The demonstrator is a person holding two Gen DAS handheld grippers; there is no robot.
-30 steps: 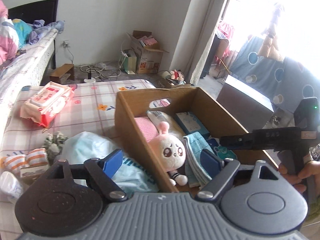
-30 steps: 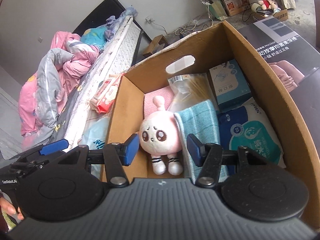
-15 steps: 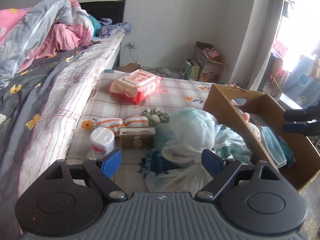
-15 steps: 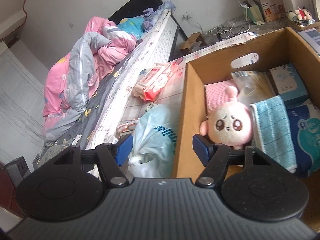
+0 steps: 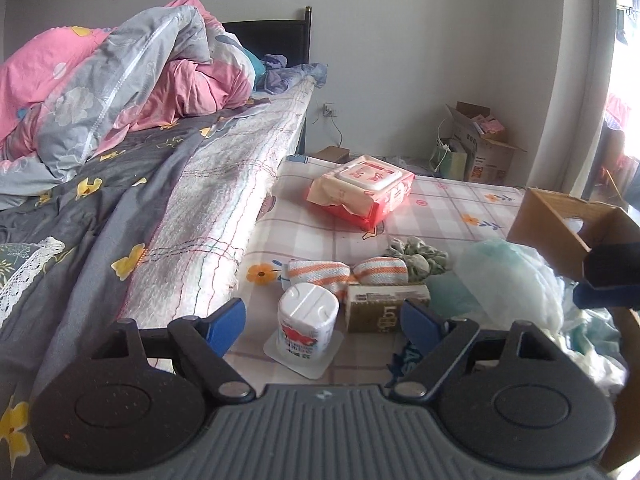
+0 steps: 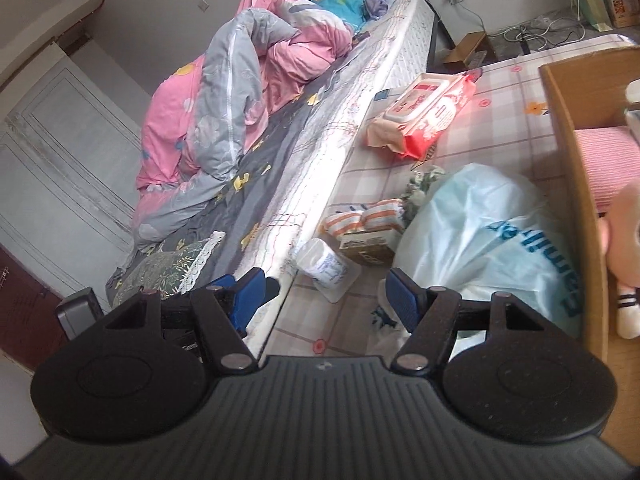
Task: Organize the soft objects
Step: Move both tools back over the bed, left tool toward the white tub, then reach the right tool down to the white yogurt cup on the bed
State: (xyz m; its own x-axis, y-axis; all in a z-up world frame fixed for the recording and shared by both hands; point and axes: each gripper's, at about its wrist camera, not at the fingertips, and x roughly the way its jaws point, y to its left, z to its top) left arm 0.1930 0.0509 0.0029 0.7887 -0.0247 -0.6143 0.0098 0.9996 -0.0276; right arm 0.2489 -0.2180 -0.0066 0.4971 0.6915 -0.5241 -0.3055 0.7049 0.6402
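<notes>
A bedroom with grey walls: at far left a bed (image 5: 120, 184) heaped with a pink and grey duvet (image 5: 120, 80), and beside it a low surface under a checked floral cloth (image 5: 440, 204) where the loose items lie. Nearest the bed edge stands a white tub (image 5: 307, 322) with a flat lid, directly ahead of the left gripper (image 5: 322, 318), whose jaws stand wide apart with nothing between them. Behind the tub lie a pair of orange-striped socks (image 5: 348, 274), touching a small olive box (image 5: 386, 307), with a green scrunchie (image 5: 418, 256) just beyond and a red wipes pack (image 5: 362, 188) further back. The socks look the likeliest soft thing to take next: light, limp and compressible, best pinched across the middle of one rolled bundle so it does not unroll. To their right is a pale blue plastic bag (image 6: 488, 240), puffy and slippery, better gathered at its neck. The right gripper (image 6: 324, 294) hovers over the cloth, jaws likewise apart and empty. At far right the cardboard box (image 6: 576, 184) already holds a pink plush (image 6: 626, 240).
</notes>
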